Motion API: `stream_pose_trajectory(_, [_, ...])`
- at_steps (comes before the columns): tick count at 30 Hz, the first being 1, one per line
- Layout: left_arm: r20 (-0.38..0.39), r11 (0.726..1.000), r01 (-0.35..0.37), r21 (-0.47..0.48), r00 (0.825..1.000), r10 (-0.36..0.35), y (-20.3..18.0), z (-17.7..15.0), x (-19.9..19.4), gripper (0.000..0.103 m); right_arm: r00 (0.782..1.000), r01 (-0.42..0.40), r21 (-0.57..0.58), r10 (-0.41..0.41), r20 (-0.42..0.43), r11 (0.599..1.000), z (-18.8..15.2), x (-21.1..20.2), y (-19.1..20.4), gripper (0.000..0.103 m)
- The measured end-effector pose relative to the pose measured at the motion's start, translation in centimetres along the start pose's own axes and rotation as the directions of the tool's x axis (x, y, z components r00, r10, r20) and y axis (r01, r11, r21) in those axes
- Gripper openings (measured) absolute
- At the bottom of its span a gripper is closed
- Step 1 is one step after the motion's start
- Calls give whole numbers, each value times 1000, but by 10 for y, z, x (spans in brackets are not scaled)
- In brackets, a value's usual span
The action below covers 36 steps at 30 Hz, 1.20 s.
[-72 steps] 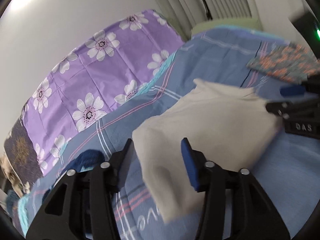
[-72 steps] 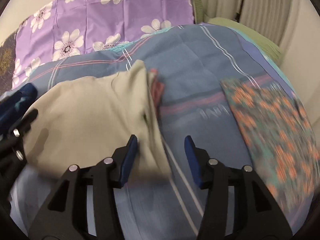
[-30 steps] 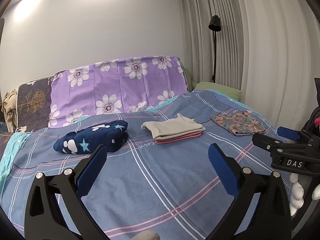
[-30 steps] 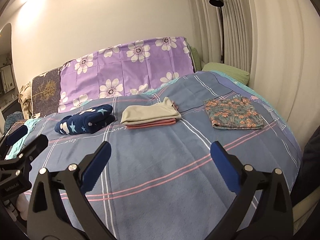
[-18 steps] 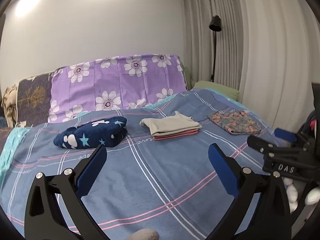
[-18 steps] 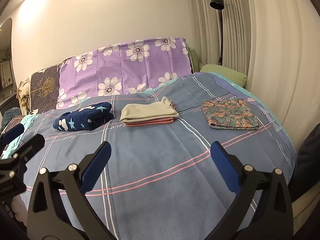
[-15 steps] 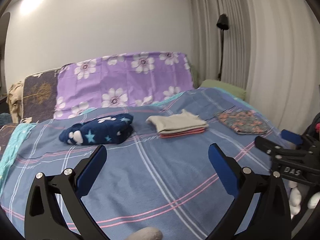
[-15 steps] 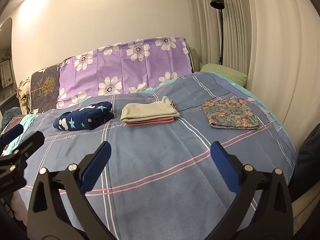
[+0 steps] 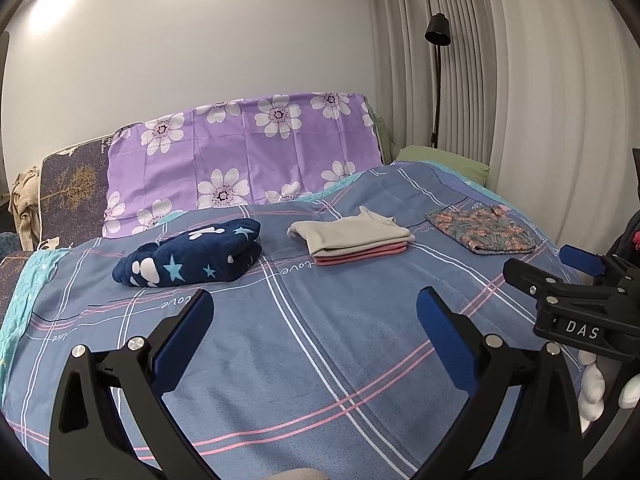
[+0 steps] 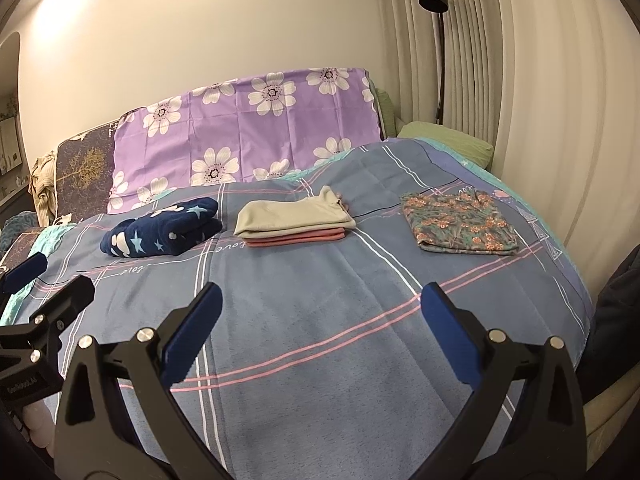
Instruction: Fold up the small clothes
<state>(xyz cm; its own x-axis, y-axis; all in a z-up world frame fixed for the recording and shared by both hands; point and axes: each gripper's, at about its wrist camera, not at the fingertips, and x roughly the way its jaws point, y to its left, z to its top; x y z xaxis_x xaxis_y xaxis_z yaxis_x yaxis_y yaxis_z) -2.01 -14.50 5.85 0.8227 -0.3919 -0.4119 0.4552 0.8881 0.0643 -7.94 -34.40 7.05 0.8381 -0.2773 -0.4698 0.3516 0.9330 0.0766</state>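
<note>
Both the left gripper (image 9: 312,328) and right gripper (image 10: 318,324) are hanging spread, empty; the floral cloth (image 10: 460,226) at right-centre looks light, floppy—pinching its corners seems best.

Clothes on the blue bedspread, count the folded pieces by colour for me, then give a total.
Navy with stars: 1, navy star garment
Beige: 1, beige garment, top of the middle stack
Pink: at least 1, pink layers under the beige; the exact number cannot be told
Floral print: 1, floral garment
Total: at least 4
</note>
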Motion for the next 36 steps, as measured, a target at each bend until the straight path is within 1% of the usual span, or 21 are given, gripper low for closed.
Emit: stream_pose_trajectory(36, [-19,1000,12,20,1000,-11,-2,-6,6,102,1000,2,-14,-2,-6,1000,-1,5,3,101])
